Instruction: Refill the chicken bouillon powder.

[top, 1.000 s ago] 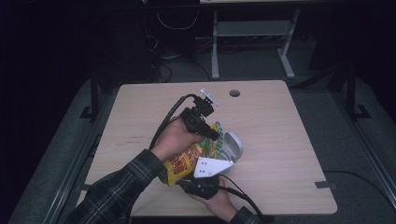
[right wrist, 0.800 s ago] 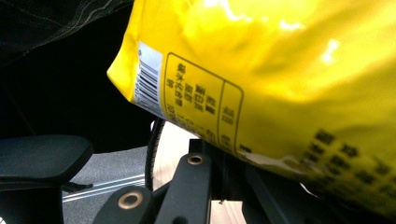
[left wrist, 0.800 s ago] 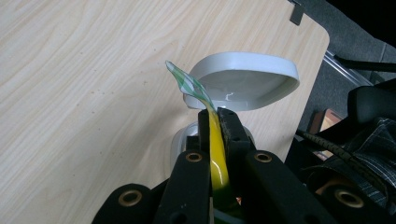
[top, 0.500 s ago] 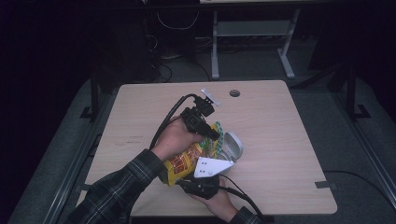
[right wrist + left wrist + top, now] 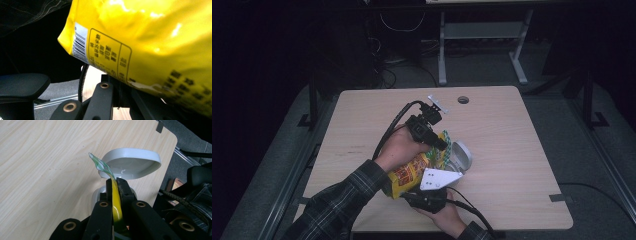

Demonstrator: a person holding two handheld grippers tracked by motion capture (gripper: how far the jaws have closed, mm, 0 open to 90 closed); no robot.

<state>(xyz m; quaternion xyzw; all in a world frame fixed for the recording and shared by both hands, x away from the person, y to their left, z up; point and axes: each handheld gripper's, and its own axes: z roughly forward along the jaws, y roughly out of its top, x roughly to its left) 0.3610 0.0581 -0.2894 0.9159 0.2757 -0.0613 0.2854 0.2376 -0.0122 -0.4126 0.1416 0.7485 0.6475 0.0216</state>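
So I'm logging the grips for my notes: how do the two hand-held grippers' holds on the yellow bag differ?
The left hand-held gripper pinches the yellow bag at its thin green-tipped top edge, over the white bowl. The right hand-held gripper clamps the bag's lower seam, near the barcode. Both are shut on the same bag.

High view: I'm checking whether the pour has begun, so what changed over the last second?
Nothing visibly changed. The left gripper stays shut on the top edge of the yellow snack bag, the right gripper stays shut on its lower edge, and the bag stays tipped toward the white container with its lid open.
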